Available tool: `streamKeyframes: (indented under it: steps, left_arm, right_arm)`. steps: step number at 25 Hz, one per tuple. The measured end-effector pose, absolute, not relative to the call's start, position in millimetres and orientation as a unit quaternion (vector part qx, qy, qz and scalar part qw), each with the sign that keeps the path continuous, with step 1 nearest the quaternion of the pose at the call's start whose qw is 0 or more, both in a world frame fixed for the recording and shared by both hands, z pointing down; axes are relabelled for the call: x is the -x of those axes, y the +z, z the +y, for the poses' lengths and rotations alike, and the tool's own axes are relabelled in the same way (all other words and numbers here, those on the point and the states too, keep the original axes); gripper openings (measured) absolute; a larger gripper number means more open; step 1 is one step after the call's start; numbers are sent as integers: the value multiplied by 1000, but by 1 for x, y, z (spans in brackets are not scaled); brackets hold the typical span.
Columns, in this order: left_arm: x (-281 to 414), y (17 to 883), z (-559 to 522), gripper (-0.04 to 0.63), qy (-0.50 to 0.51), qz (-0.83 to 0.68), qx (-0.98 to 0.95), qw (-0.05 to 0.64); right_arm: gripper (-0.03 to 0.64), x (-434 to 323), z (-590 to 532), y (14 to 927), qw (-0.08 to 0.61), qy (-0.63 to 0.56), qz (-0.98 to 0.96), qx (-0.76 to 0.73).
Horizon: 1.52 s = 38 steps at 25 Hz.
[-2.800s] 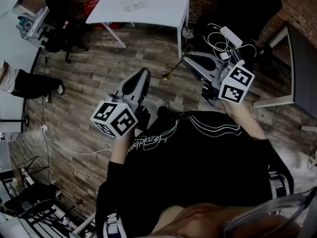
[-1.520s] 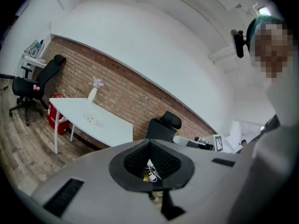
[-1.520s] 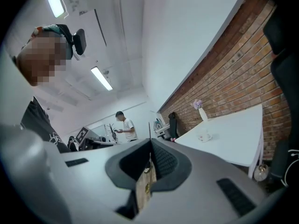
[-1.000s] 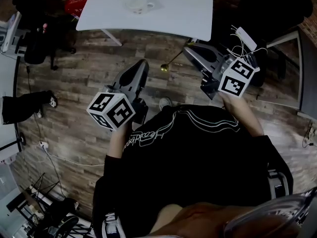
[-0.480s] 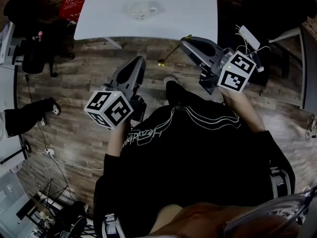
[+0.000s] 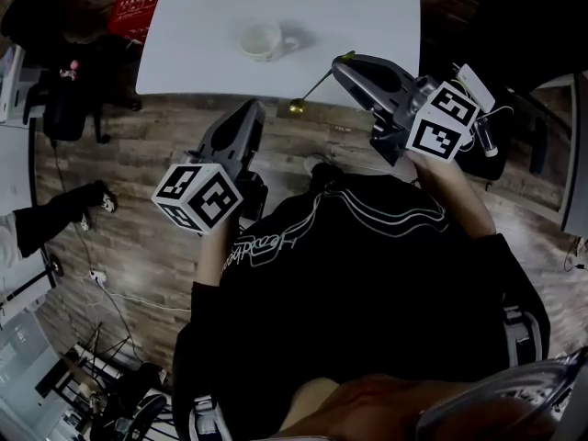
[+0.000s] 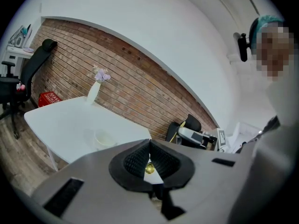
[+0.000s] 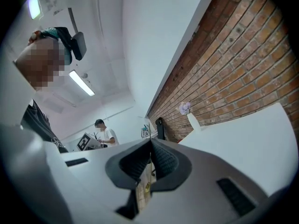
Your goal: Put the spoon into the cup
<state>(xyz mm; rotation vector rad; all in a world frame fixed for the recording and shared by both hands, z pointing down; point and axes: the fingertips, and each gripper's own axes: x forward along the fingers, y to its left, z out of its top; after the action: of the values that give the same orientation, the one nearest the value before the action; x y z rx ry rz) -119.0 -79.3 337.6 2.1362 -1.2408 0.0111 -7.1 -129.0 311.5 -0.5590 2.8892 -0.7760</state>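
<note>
A white cup stands on the white table, near its front edge; the left gripper view shows the cup too. My right gripper is shut on the handle of a gold spoon, whose bowl hangs over the table's front edge, right of the cup. In the right gripper view the thin handle runs between the closed pads. My left gripper is over the floor just short of the table, shut and empty. Through its jaws the spoon bowl shows beyond.
A white vase with flowers stands at the table's far side by the brick wall. A red crate and a black office chair are left of the table. A power strip with cables lies right. Someone's leg is at far left.
Both grippers have moved forward to the table. The table and cup have come nearer in the head view. The spoon's handle end now reaches over the table edge.
</note>
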Motion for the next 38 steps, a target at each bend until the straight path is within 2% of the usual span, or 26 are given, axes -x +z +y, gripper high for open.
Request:
streamKeyframes:
  steps: [4, 14, 23, 38]
  left_arm:
    - [119, 336, -113, 3, -5, -484, -811, 327]
    - [128, 338, -114, 4, -12, -497, -807, 319]
    - [191, 343, -208, 3, -16, -487, -805, 338]
    - [237, 400, -255, 3, -9, -485, -782, 392]
  right_arm:
    - [-1, 11, -165, 313, 48, -251, 951, 172]
    - [0, 21, -180, 309, 36, -211, 961, 176]
    - [0, 84, -270, 330, 7, -239, 951, 196]
    - [0, 127, -320, 408, -31, -313, 927, 205]
